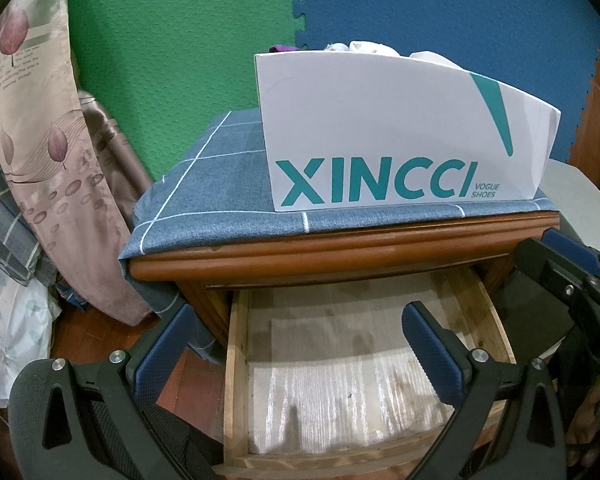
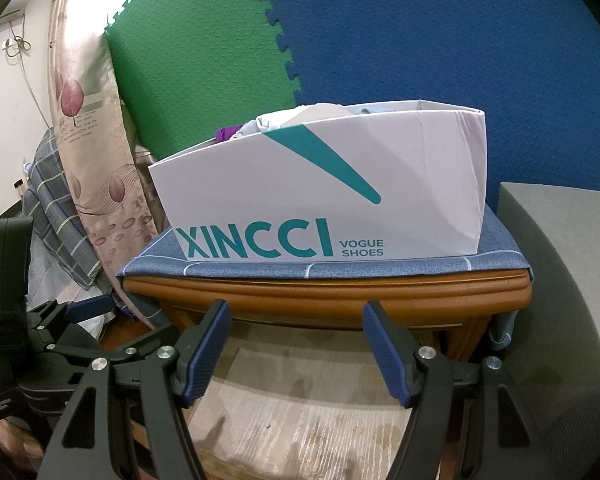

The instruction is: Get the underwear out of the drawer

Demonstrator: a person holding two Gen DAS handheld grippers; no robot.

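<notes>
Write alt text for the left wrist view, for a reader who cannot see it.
An open wooden drawer with a bare lined bottom sits below the open left gripper, which holds nothing. On the cabinet's blue checked cloth stands a white XINCCI shoe box with fabric showing above its rim. The right gripper enters at the right edge.

Home bedroom: wooden nightstand (image 1: pixel 340 252) with open drawer (image 1: pixel 340 360), leaf-print curtain (image 1: pixel 40 140), folded plaid bedding (image 2: pixel 56 216), shoe box (image 1: pixel 380 132) of clothes, foam mats (image 2: pixel 340 40) behind.
</notes>
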